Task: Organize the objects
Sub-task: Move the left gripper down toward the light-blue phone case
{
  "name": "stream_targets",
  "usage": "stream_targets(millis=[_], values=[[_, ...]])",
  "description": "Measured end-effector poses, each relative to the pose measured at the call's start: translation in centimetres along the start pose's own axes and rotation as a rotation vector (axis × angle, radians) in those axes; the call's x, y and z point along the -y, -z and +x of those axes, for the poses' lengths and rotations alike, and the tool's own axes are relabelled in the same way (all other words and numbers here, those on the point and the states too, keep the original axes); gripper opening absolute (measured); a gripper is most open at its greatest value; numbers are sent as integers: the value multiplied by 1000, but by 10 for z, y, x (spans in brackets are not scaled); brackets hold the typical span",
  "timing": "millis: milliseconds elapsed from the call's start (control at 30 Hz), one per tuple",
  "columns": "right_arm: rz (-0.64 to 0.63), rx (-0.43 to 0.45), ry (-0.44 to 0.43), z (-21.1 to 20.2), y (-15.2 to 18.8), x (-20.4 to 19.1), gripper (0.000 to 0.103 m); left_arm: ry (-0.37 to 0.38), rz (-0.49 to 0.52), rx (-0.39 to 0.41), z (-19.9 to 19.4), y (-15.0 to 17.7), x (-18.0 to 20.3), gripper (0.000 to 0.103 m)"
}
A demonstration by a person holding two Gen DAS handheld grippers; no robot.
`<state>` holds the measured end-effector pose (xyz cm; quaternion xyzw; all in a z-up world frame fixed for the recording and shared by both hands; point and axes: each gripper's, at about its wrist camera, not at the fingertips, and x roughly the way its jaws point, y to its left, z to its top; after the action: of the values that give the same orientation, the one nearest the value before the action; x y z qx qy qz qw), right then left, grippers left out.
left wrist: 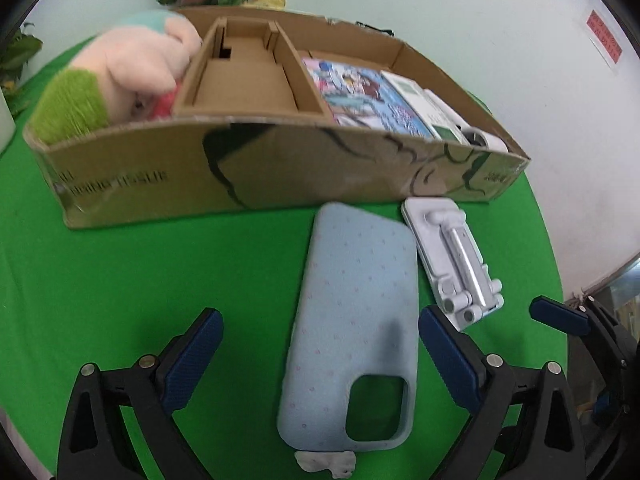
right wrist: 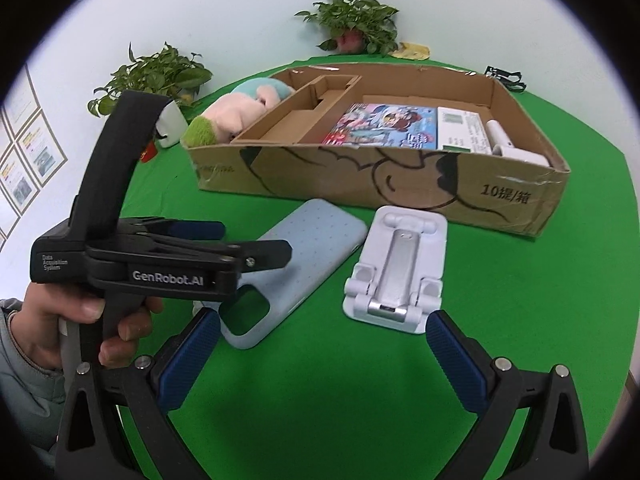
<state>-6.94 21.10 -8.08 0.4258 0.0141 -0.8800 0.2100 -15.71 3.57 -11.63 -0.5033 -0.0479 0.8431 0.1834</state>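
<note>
A light blue phone case [left wrist: 352,320] lies face down on the green table, in front of the cardboard box [left wrist: 280,164]. My left gripper [left wrist: 320,320] is open, with a finger on each side of the case, touching nothing. The right wrist view shows that gripper [right wrist: 248,240] hovering over the case [right wrist: 304,256], held by a hand. A folded white phone stand [right wrist: 396,272] lies right of the case, just ahead of my open right gripper [right wrist: 322,320]. The box [right wrist: 360,176] holds a plush toy [right wrist: 236,116], a cardboard insert, a colourful book [right wrist: 380,124] and white items.
Two potted plants [right wrist: 356,20] [right wrist: 160,76] stand by the wall behind the box. A crumpled white scrap [left wrist: 328,464] lies at the near end of the case. A black clip [right wrist: 504,76] sits at the back right. The table edge curves away on the right.
</note>
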Motion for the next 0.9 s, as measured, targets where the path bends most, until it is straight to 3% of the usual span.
stream_targets(millis=[233, 467, 633, 733, 900], values=[[-16, -42, -40, 5, 12, -4, 102, 91, 17, -60, 1, 8, 13, 92], [-62, -39, -73, -5, 26, -4, 102, 250, -7, -137, -4, 22, 33, 86], [-87, -11, -79, -10, 26, -7, 102, 225, -78, -82, -11, 11, 19, 85], [-64, -26, -60, 0, 23, -10, 102, 203, -89, -96, -6, 5, 13, 76], [-23, -57, -15, 17, 20, -17, 102, 208, -73, -110, -2, 0, 10, 76]])
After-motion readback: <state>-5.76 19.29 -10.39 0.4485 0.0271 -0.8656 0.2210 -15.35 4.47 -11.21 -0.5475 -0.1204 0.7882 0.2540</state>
